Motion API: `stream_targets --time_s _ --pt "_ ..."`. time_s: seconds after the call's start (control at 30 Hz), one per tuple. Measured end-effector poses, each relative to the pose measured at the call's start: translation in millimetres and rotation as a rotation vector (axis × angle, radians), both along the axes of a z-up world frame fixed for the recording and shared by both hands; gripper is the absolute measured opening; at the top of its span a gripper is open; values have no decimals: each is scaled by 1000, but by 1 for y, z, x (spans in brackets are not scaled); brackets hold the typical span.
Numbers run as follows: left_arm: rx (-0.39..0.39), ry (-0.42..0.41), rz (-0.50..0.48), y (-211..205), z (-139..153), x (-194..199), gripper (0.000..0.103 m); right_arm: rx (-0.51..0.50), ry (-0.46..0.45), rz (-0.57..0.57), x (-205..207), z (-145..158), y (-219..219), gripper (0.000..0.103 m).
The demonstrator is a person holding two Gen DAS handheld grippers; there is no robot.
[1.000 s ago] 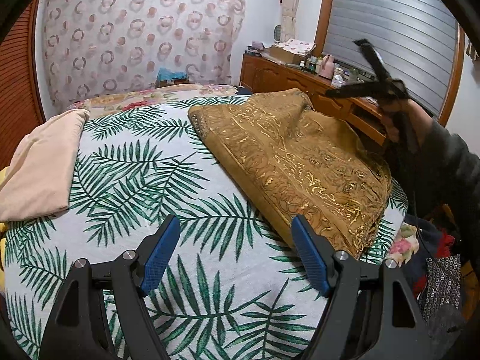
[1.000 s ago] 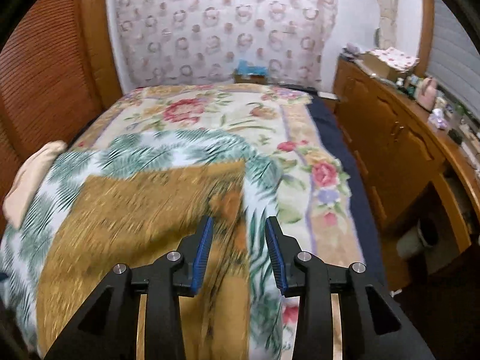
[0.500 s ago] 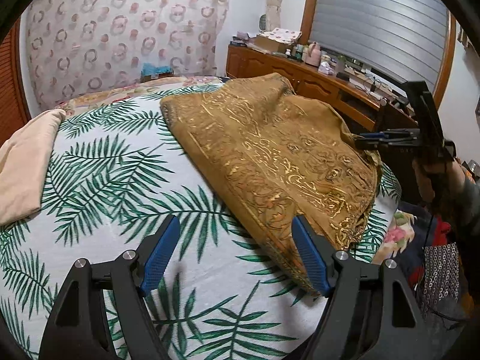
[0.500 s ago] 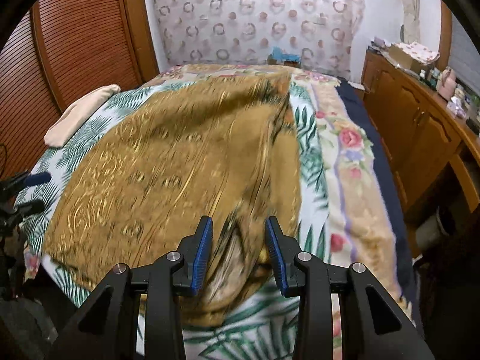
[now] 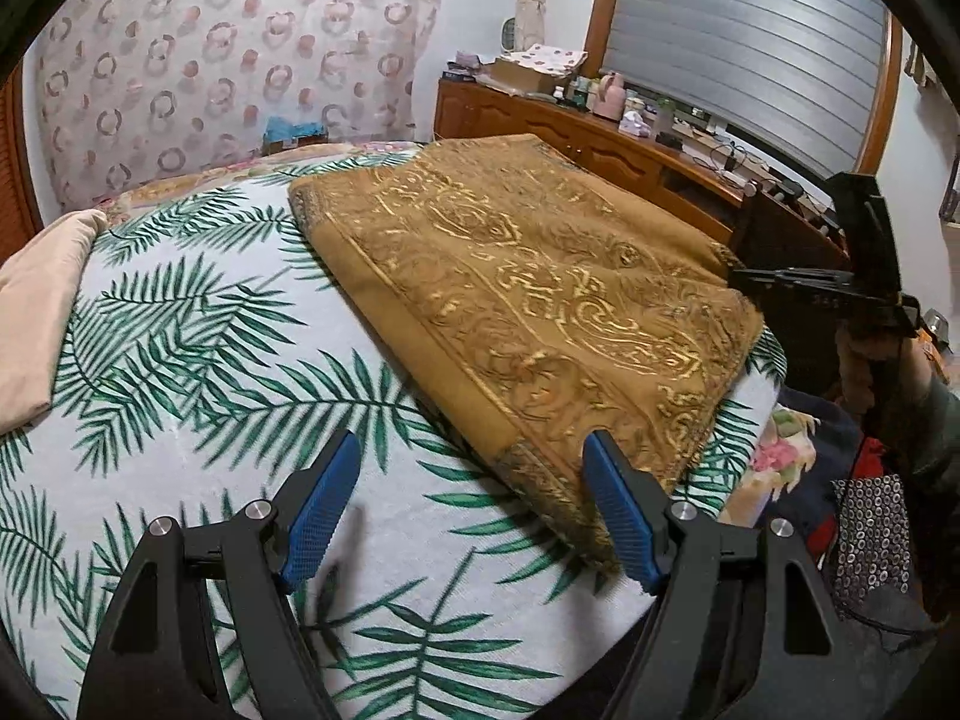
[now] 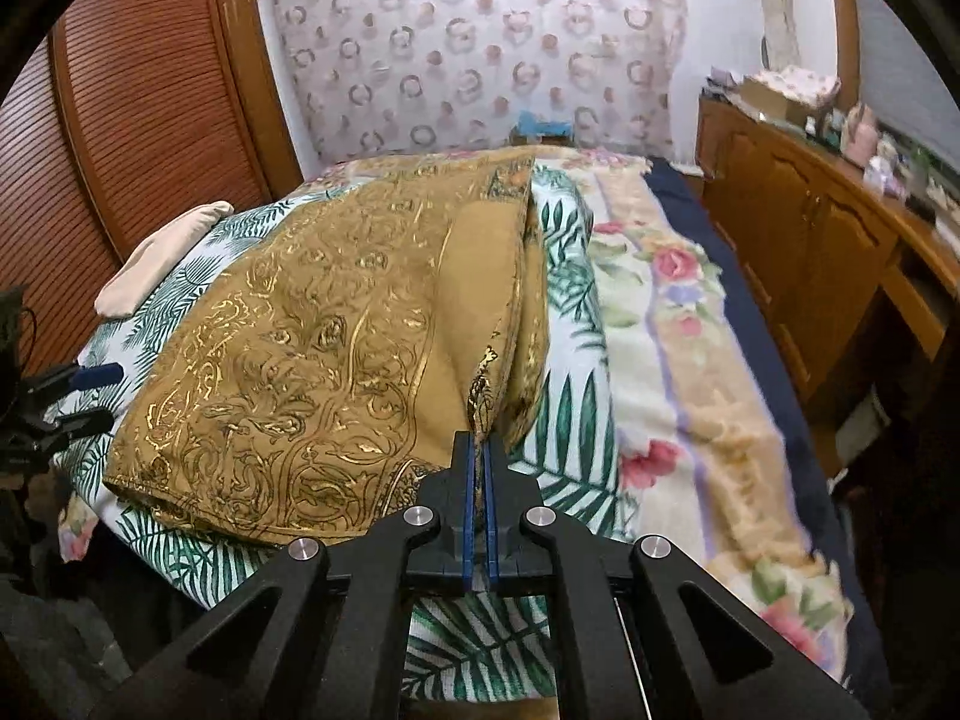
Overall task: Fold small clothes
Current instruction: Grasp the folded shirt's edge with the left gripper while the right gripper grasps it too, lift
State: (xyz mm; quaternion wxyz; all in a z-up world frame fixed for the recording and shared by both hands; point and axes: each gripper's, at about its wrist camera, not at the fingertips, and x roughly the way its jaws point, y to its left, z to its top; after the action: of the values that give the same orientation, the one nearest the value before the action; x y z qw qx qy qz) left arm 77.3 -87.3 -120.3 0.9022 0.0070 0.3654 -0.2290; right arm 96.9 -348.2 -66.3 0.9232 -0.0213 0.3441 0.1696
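Note:
A mustard-gold cloth with shiny gold scrollwork lies spread on the bed's palm-leaf cover. My right gripper is shut on a corner of this gold cloth, and a fold of the fabric rises from between the blue pads. From the left wrist view that right gripper sits at the cloth's far right edge, held by a hand. My left gripper is open and hovers just over the cloth's near corner, its right pad above the hem. Nothing is between its fingers.
A folded beige cloth lies at the bed's left side. A floral blanket covers the bed under the palm-leaf cover. A wooden dresser with clutter runs along the right wall. Clothes are heaped beside the bed.
The right gripper came down to the gold cloth's corner and shut on it. The left gripper edged closer to the cloth's near corner and stayed open.

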Motion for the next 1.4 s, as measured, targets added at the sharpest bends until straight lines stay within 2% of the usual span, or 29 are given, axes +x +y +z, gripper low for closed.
stream_targets --time_s 0.13,0.2,0.23,0.3,0.4,0.53,0.83,0.87,0.9,0.93,1.03,1.17,1.2,1.23,1.4 --pt "-17 2 -10 -4 -1 -4 77 0 -11 -4 3 -4 9 2" --pt "-20 2 -24 -8 -1 -6 70 12 -21 -2 6 -4 9 2" --pt "-21 3 -28 -9 -2 -7 67 13 -25 -5 5 -4 9 6" --pt "-25 14 -38 -12 -4 -8 54 5 -32 -21 4 -5 12 14" --pt "-27 27 -42 -15 -7 -8 47 16 -23 -30 3 -10 12 34" --pt "-20 31 -46 -18 -9 -10 45 14 -7 -36 2 -13 15 48" --pt "-23 46 -62 -23 -14 -16 45 -17 22 -45 7 -14 25 51" --pt "-22 43 -60 -24 -14 -16 45 -18 20 -47 7 -13 26 51" --pt "-22 39 -64 -25 -14 -18 33 -12 20 -42 7 -13 26 51" --pt "-24 41 -73 -26 -15 -18 26 0 19 -18 7 -11 29 51" --pt "-10 33 -68 -29 -15 -19 20 -10 10 1 5 -13 32 51" --pt "-15 32 -61 -27 -14 -18 11 -58 -12 17 2 -15 41 33" --pt "-19 28 -59 -27 -13 -19 10 -65 -15 17 3 -15 42 23" --pt "-27 22 -57 -26 -11 -20 10 -57 -10 25 3 -15 40 19" --pt "-55 -23 -47 -24 2 -25 9 1 1 42 7 -14 31 7"
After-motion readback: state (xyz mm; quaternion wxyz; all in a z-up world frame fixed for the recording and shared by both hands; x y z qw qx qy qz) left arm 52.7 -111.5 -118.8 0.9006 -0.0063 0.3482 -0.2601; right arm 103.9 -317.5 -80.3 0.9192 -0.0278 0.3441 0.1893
